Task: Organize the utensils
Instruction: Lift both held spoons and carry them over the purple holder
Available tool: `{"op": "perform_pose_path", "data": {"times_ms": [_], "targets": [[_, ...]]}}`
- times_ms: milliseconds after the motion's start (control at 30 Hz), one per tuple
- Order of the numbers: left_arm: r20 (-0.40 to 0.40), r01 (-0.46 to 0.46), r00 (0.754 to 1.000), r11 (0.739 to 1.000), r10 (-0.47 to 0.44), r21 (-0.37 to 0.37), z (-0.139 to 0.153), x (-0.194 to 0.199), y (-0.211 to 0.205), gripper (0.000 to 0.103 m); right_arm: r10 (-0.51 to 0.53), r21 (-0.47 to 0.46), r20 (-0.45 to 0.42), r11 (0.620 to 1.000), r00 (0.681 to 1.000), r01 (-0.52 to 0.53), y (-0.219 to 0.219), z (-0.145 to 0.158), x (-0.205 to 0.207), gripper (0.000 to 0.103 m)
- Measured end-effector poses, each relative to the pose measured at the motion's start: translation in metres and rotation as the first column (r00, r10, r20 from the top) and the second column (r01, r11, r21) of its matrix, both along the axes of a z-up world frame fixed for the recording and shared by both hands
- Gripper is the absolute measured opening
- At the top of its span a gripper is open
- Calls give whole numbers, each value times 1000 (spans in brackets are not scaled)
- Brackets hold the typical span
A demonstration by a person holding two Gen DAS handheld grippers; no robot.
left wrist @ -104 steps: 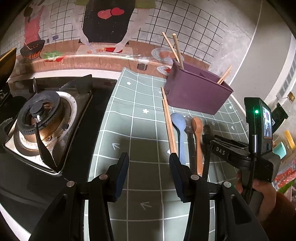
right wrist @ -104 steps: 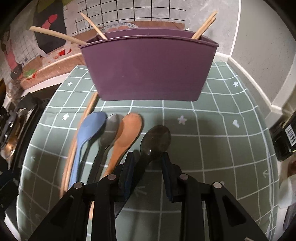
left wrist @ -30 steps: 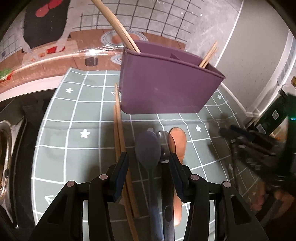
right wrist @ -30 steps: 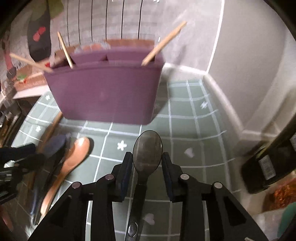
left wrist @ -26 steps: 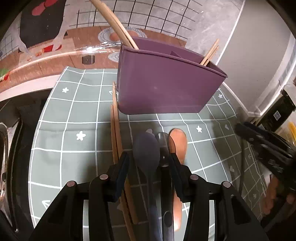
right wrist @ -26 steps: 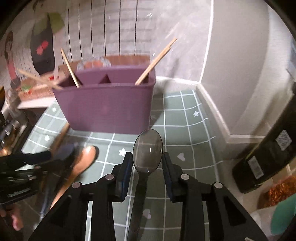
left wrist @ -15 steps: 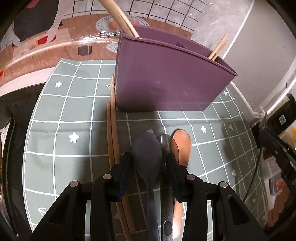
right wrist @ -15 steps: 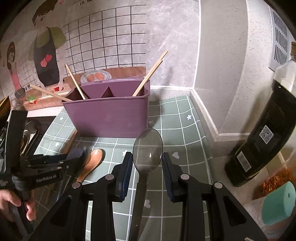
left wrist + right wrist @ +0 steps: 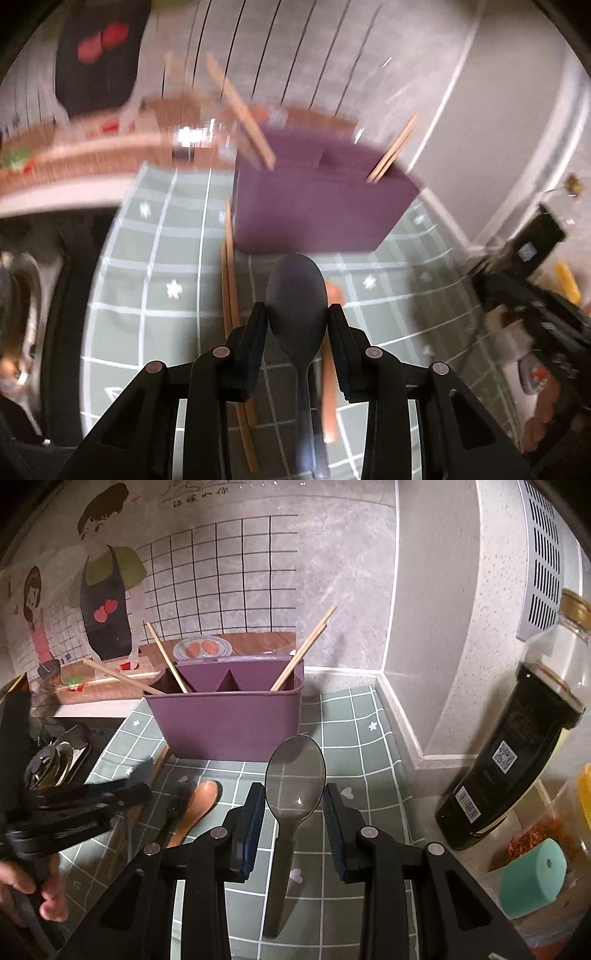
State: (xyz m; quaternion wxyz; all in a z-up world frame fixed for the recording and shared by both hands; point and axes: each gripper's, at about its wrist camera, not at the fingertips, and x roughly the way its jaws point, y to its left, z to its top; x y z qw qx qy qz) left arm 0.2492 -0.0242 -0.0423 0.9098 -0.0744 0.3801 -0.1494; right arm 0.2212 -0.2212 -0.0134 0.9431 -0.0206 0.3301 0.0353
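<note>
We see both grippers clamped on spoons in front of the purple holder (image 9: 236,716) — the left gripper (image 9: 297,325), jaws just closing, grips a blue spoon (image 9: 297,291); the right gripper (image 9: 294,805) holds a clear spoon (image 9: 295,771) — above the checked mat (image 9: 354,738).

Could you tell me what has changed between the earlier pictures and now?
The left claw has just closed on the blue spoon and lifted it off the mat. The right claw raised its smoky spoon. The purple holder and orange spoon stayed put.
</note>
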Motion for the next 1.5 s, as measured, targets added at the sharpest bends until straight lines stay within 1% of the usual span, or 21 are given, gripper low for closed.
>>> {"op": "perform_pose_path", "data": {"times_ms": [133,233,300,400,433,500,533,600,633,700,800,900,967,1000,1100,1200,1367,1500], "targets": [[124,10,992,1000,-9,-11,39,-20,3,34,2,1,31,1000,1000,-3,2,14,-8,29],[216,10,976,1000,-4,-26,73,-33,8,34,1,7,79,1000,997,-1,4,33,-15,29],[262,16,965,999,-4,-45,97,-38,9,34,6,11,119,1000,993,-7,5,50,-18,29],[342,32,940,997,-9,-63,143,-39,9,34,26,14,184,999,983,-29,6,83,-20,29],[369,32,929,997,-5,-68,157,-38,9,34,33,11,217,999,976,-37,7,101,-19,29],[425,31,905,996,6,-79,185,-34,11,34,40,10,269,999,962,-44,6,129,-17,29],[459,25,888,996,19,-88,201,-31,12,34,42,10,300,999,953,-47,5,145,-15,29],[510,16,860,995,37,-100,223,-24,14,34,40,-1,364,999,930,-42,6,168,-10,29],[520,7,853,994,49,-105,230,-19,16,34,34,-15,397,999,917,-30,7,183,-6,29],[528,-6,847,993,70,-122,239,-3,17,34,29,-24,427,999,904,-21,8,199,3,29],[525,-34,846,992,95,-124,237,20,17,34,17,-20,445,1000,895,-9,8,212,22,29],[509,-52,854,990,112,-131,221,43,18,34,4,-19,438,1000,899,4,10,207,47,29],[486,-56,866,988,119,-142,206,57,16,34,-1,-9,420,1000,907,5,9,198,64,29],[466,-59,877,989,117,-138,196,68,15,34,-5,-3,412,1000,911,6,9,191,71,29],[426,-56,899,991,101,-118,173,90,12,34,-11,8,371,1000,929,9,11,168,92,29],[398,-58,913,993,94,-100,154,104,6,34,-10,2,326,1000,945,10,15,143,112,29],[334,-70,937,993,99,-97,123,125,0,34,-7,1,260,1000,966,7,19,111,135,29],[316,-76,944,994,98,-83,106,134,-5,34,-3,3,221,1000,975,2,17,93,146,29]]}}
